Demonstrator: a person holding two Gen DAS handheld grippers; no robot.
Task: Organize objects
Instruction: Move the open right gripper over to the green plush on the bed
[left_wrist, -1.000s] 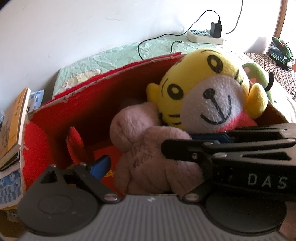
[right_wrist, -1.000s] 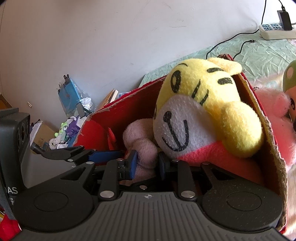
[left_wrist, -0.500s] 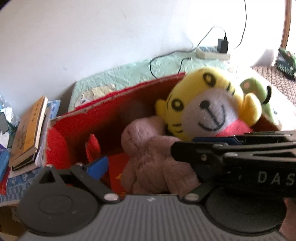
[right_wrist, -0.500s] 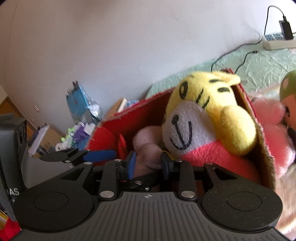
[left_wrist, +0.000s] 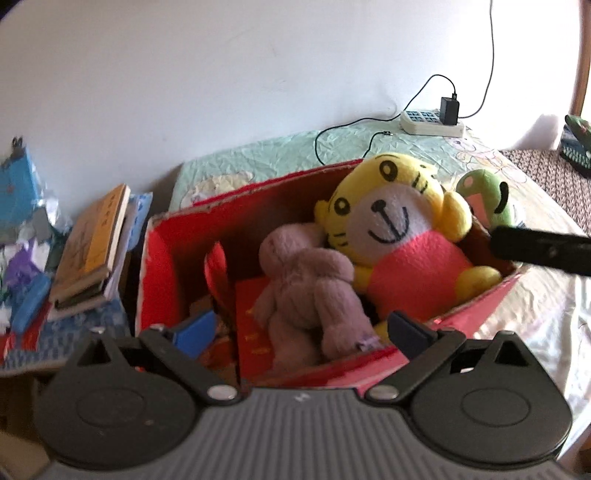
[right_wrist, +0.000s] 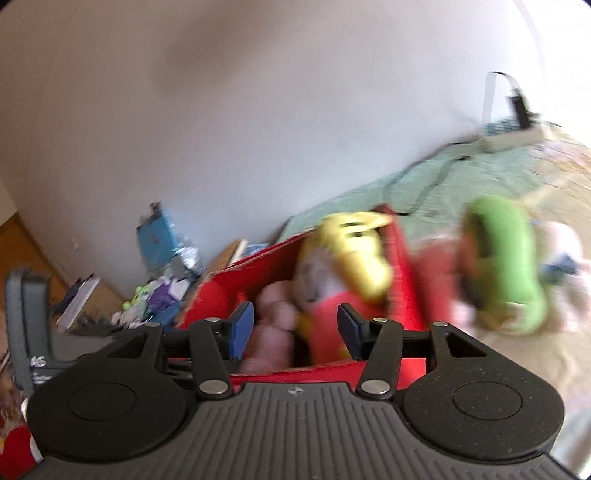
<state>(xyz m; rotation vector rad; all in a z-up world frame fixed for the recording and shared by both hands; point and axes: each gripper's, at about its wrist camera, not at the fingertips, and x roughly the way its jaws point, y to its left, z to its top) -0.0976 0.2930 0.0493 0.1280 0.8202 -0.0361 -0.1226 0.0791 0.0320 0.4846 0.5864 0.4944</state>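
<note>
Fingers first: the left gripper (left_wrist: 301, 328) has its jaws spread wide with nothing pinched, hanging just above the near end of the red box (left_wrist: 159, 251). The right gripper (right_wrist: 293, 330) is opening at this moment, and though its view is smeared with blur, its pads look clear of the toys beyond them.

Just past those fingertips, the mauve plush (left_wrist: 310, 284) lies face-down in the middle of the box, pressed against the yellow tiger plush (left_wrist: 399, 236), which leans into the far right corner with its head above the rim. A green plush (left_wrist: 487, 201) sits outside the box on the bedding, just beside that corner; to my eye it is the obvious one left to put away.

Further out, books (left_wrist: 92, 247) and clutter are stacked to the left, and a power strip (left_wrist: 430, 120) rests near the wall.

To finish this release well, I'd back both grippers away without snagging the fur, then check the tiger doesn't tip out.
</note>
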